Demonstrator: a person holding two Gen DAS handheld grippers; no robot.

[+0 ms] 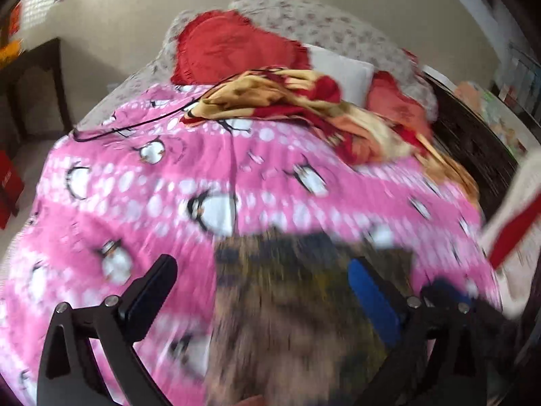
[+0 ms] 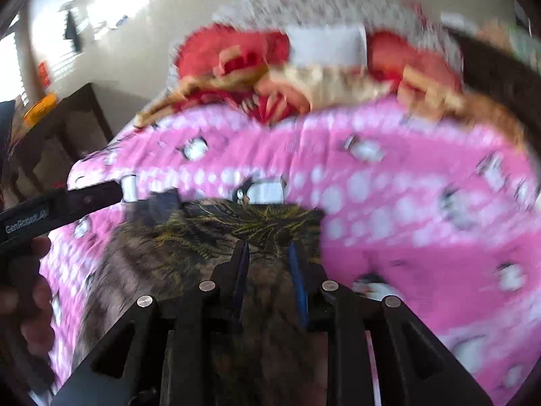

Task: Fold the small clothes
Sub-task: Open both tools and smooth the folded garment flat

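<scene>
With the left tongs (image 1: 263, 291) released wide, the dark garment (image 2: 216, 237) (at 6 o'clock on the bed (image 1: 135, 176)) is grasped only by the right tongs (image 2: 268, 253), so the fold could be dragged askew.

A home bedroom: a bed (image 1: 111, 182) spread with a pink penguin-print blanket (image 1: 209, 176), red frilled cushions (image 1: 230, 47) and a white pillow (image 1: 341, 67) at its head against a floral sheet (image 1: 324, 23), a dark wooden side table (image 1: 37, 91) by cream walls, daylight through window blinds (image 2: 67, 64).
</scene>
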